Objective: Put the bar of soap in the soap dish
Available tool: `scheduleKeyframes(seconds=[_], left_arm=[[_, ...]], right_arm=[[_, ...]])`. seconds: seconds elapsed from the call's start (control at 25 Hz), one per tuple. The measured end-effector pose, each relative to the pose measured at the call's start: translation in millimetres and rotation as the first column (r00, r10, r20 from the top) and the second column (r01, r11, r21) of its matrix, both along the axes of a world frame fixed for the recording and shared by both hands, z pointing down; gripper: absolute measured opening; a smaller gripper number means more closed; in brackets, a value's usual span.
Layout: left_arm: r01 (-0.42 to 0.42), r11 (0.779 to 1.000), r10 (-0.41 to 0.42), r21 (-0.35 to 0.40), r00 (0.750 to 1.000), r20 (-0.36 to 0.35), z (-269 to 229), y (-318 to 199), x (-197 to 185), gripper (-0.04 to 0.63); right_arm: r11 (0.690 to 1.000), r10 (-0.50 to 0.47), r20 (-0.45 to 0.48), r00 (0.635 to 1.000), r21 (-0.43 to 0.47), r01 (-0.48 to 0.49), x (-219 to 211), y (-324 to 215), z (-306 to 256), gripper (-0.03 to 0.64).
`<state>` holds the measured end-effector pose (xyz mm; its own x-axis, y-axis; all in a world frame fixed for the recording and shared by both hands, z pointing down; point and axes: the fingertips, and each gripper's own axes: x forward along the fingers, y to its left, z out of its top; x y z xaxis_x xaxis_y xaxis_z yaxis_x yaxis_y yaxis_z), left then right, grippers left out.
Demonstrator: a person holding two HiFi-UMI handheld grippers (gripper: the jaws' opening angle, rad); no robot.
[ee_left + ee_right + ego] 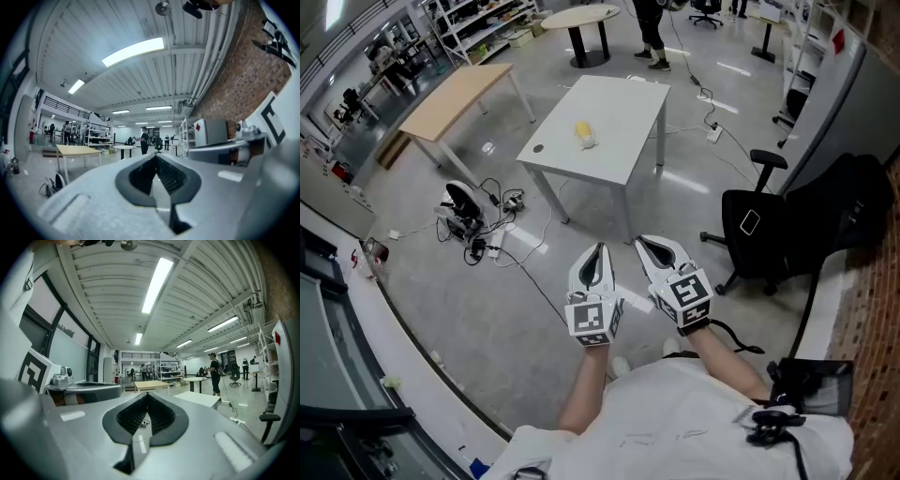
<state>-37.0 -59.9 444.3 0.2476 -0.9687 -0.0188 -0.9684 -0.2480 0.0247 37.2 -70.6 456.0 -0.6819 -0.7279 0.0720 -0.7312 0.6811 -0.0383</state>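
Lying on table [619, 112], soap [584, 133] well beyond left claw [600, 247] and right claw [641, 242], both pressed together.

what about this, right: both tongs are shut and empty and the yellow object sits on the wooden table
No: the head view shows the yellow object on the white table. The left tongs and right tongs are indeed shut and empty.

White table [619, 141] bare along its edges — only a small yellow object [585, 134] left of middle; black chair [787, 234] off its near right corner, open floor before it.
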Motion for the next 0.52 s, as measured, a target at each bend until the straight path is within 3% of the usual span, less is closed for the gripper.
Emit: scheduleKeyframes(seconds=[0.28,0.52], left_arm=[[0.021,1.0,-0.021,0.012,1.0,-0.011,-17.1,-1.4,-14.4,0.002],[0.067,0.997,-0.067,0.023,0.998,-0.014,-12.9,-2.1,-53.6,0.002]], right_arm=[[0.999,-0.007,0.007,1.0,-0.035,0.007,-12.7,-15.6,1.7,0.009],[0.999,-0.036,0.007,0.999,-0.01,0.036,-47.3,-32.6,-12.8,0.009]])
